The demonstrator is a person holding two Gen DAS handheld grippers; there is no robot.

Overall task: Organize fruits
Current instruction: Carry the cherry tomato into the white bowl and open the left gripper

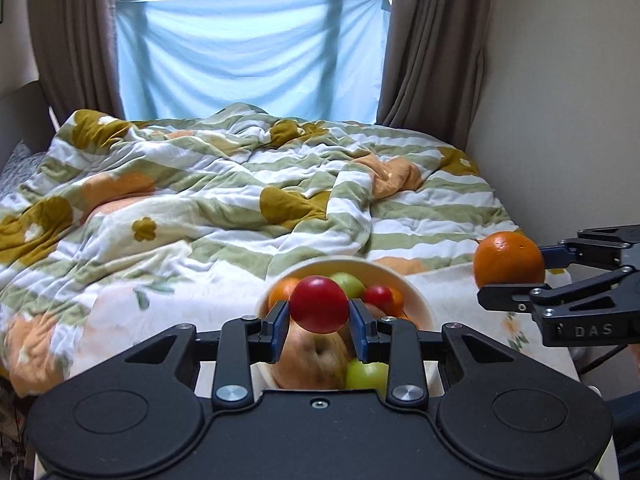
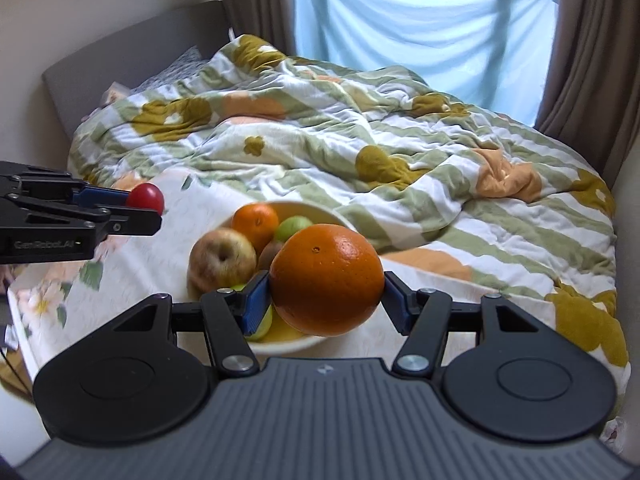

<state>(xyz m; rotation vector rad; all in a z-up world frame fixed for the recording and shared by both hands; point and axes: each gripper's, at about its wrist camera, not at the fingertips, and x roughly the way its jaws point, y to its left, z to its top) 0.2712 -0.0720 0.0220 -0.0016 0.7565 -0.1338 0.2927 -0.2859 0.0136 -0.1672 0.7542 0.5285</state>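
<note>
A cream bowl (image 1: 416,292) (image 2: 320,210) holds several fruits: a large yellow-red apple (image 1: 316,360) (image 2: 222,258), a small orange (image 2: 256,220), green fruits (image 1: 368,374) and a small red fruit (image 1: 378,296). My left gripper (image 1: 320,314) is shut on a red tomato (image 1: 319,304) (image 2: 146,198), held above the bowl. My right gripper (image 2: 326,292) is shut on a big orange (image 2: 326,278) (image 1: 508,260), held above the bowl's right side.
The bowl stands on a floral cloth (image 2: 132,276) over a small table beside a bed with a striped flowered quilt (image 1: 224,184). Curtains (image 1: 436,40) and a blue sheet (image 1: 248,52) hang at the window behind. A wall (image 1: 560,80) is at the right.
</note>
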